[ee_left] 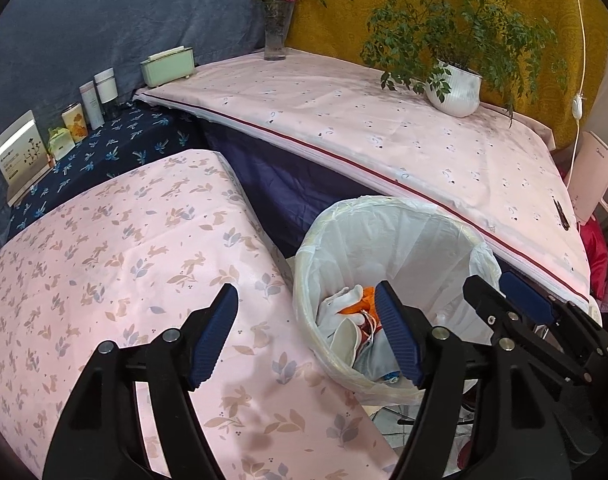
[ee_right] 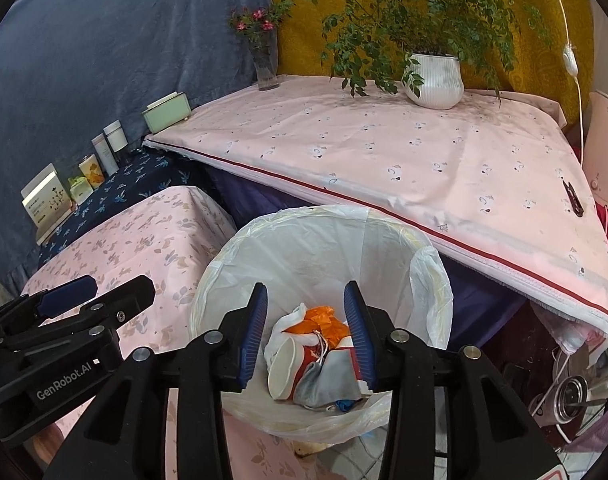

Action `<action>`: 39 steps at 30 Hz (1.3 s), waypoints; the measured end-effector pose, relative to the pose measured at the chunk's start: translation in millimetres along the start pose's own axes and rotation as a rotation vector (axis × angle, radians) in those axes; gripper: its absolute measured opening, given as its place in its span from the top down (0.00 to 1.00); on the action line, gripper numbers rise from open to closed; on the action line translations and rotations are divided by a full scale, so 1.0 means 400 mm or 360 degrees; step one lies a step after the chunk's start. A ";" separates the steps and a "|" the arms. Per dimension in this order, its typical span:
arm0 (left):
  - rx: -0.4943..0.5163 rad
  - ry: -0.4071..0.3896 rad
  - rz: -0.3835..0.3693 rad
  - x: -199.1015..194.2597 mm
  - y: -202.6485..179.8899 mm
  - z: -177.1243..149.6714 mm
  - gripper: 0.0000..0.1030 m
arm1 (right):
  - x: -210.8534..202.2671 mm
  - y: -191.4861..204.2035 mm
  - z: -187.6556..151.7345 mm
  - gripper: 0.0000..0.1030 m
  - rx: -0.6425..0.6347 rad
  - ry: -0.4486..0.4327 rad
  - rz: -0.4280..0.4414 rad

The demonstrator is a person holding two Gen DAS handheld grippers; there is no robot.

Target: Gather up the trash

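- The right claw hangs over the lined trash bin, fingers spread, gripping nothing.
- The left claw is spread and bare, above the rabbit-print counter and the bin's rim.
- The trash sits inside the bin: a paper cup, an orange wrapper, crumpled grey cloth.
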State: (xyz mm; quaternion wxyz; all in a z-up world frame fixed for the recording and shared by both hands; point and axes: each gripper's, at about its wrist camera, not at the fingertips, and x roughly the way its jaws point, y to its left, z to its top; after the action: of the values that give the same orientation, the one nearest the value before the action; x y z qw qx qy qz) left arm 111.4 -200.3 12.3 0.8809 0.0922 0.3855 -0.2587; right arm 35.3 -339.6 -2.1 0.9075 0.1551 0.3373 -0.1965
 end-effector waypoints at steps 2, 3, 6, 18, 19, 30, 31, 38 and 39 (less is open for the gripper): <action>-0.0003 -0.0002 0.0013 -0.003 0.008 -0.006 0.35 | -0.005 0.004 -0.002 0.59 -0.0008 -0.0002 0.0002; -0.0004 -0.0002 0.0017 -0.005 0.011 -0.008 0.35 | -0.008 0.006 -0.003 0.58 -0.0011 -0.0003 0.0004; -0.0011 -0.0007 0.0034 -0.011 0.022 -0.018 0.35 | -0.017 0.013 -0.008 0.54 -0.0027 -0.0007 -0.0005; -0.0033 -0.0023 0.0117 -0.039 0.056 -0.066 0.23 | -0.047 0.037 -0.051 0.41 -0.0071 0.0003 -0.0034; -0.0031 -0.0028 0.0131 -0.043 0.057 -0.072 0.21 | -0.050 0.040 -0.054 0.40 -0.0080 0.0002 -0.0038; -0.0050 0.0003 0.0221 -0.055 0.087 -0.139 0.13 | -0.087 0.056 -0.109 0.19 -0.0170 -0.0017 -0.0104; -0.0052 0.0008 0.0230 -0.054 0.090 -0.145 0.13 | -0.088 0.055 -0.115 0.19 -0.0169 -0.0012 -0.0112; -0.0095 0.0018 0.0271 -0.049 0.109 -0.194 0.10 | -0.091 0.054 -0.154 0.17 -0.0204 0.0044 -0.0172; -0.0102 0.0018 0.0275 -0.048 0.112 -0.200 0.09 | -0.091 0.056 -0.161 0.16 -0.0218 0.0049 -0.0183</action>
State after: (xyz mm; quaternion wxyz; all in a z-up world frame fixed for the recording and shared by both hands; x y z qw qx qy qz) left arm 73.4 -126.0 -30.4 0.9003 0.0983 0.3891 -0.1686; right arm -15.2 -284.1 -20.7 0.8979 0.0760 0.3721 -0.2225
